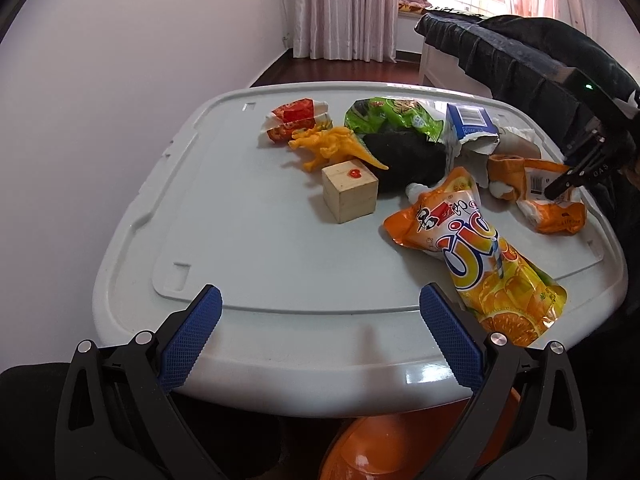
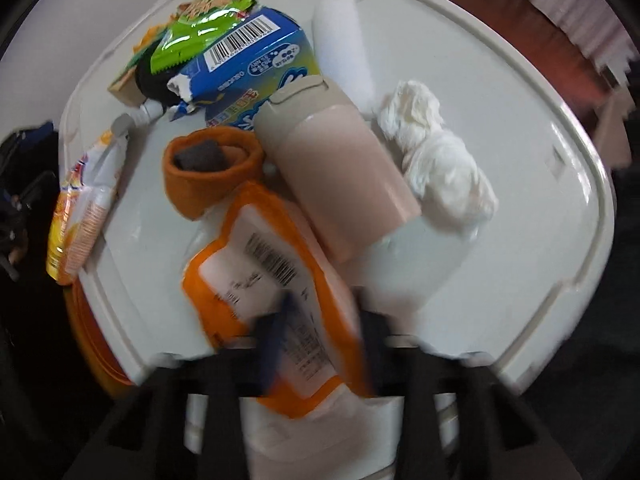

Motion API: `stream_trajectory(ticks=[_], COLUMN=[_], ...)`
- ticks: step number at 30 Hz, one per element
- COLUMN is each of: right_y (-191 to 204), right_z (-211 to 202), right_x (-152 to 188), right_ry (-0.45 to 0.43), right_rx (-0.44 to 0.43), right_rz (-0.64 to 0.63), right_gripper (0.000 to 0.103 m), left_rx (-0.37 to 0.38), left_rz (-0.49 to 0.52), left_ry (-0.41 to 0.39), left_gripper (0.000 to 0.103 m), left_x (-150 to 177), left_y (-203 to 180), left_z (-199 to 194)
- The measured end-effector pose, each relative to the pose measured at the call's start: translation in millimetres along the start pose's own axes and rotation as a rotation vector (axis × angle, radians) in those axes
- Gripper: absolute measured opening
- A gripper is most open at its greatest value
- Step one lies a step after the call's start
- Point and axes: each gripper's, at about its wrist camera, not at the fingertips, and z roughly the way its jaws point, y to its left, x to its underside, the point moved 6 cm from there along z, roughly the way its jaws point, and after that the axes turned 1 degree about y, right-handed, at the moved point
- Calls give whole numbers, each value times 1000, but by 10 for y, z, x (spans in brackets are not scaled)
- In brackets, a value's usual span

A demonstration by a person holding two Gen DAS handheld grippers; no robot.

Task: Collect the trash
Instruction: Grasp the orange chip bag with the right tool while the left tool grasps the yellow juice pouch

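My left gripper is open and empty over the near edge of the white table. My right gripper is shut on an orange and white wrapper, which also shows in the left wrist view; its fingers are blurred. Other trash on the table: an orange juice pouch, a green snack bag, a blue carton, a red wrapper and crumpled white tissue.
A yellow toy dinosaur, a wooden cube and a black cloth lie mid-table. A beige bottle, an orange sock and a white roll lie near the wrapper. An orange bin stands below the table edge.
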Motion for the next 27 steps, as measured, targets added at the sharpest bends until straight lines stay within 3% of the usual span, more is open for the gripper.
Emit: stream_trajectory(ticks=[1, 6, 9, 10, 14, 17, 22, 27], right_y=[88, 598, 860, 848, 986, 1234, 1368, 1198], right_z=[-69, -422, -786, -965, -1271, -1292, -1171, -1180], right_x=[106, 538, 802, 861, 1132, 1191, 1114, 1185], right_ry=[-15, -145, -296, -352, -588, -697, -761, -799], right_rx=[21, 127, 222, 284, 239, 235, 177, 180], right_rz=[12, 71, 181, 272, 573, 627, 683, 720], right_gripper=[8, 7, 7, 7, 7, 7, 7, 8], left_rx=[3, 28, 51, 54, 87, 160, 98, 103], left_rz=[-4, -1, 17, 29, 55, 7, -66, -230], left_ry=[-3, -7, -8, -15, -43, -5, 63, 261], left_gripper=[97, 97, 97, 97, 97, 97, 97, 97], left_x=[4, 48, 57, 42, -81, -201, -380, -275], left_y=[6, -16, -82, -120, -369, -635, -981, -899], left_z=[-12, -93, -175, -215, -393, -418, -177, 383])
